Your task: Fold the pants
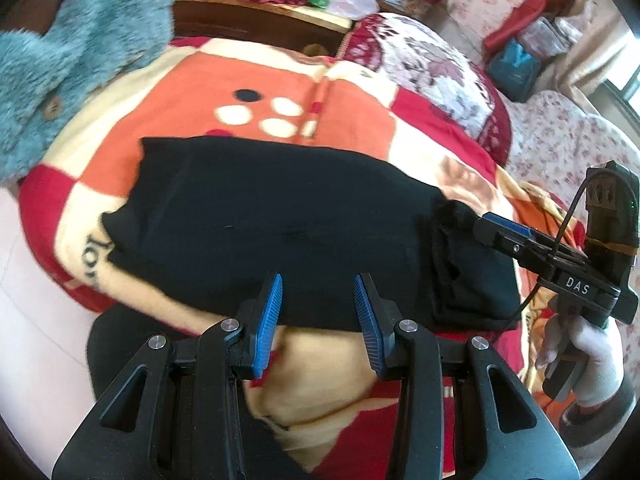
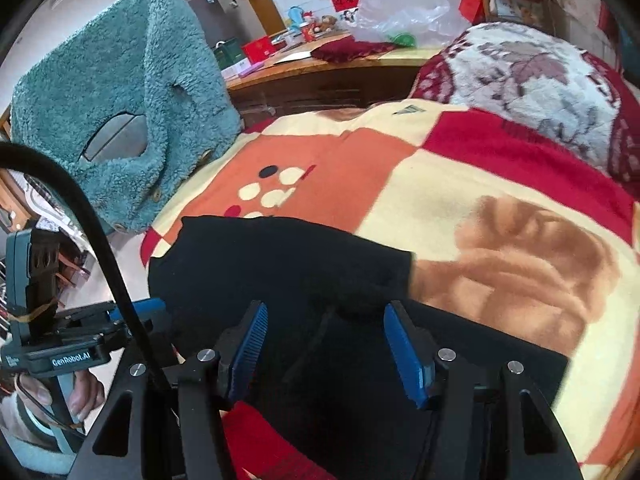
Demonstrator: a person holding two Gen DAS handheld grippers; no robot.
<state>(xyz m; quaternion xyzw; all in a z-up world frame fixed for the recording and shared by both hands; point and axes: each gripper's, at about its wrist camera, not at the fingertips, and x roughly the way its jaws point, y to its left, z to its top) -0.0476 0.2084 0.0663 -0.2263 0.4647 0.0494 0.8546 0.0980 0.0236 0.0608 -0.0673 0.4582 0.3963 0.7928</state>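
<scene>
The left wrist view looks down along its open blue fingers, close over the black pants (image 1: 280, 224) on the patterned blanket (image 1: 352, 96). The right wrist view faces likewise from the pants' other end. Both share the teal fleece coat (image 2: 120, 96).

Both views are lit by bright, diffuse daylight. In the left wrist view the source is a window (image 1: 624, 80) at the right edge, overexposed, washing out the nearby floral cover (image 1: 560, 136). Shadows are soft. The black pants (image 1: 260, 216) (image 2: 280, 264) read as a near-featureless dark mass with folds barely resolved. Fisheye distortion bends straight lines, and a dark vignette rings each frame. Mild blur softens the blanket (image 1: 352, 100) (image 2: 480, 184) pattern; the teal coat (image 1: 60, 40) at the left wrist view's edge is smeared.
</scene>
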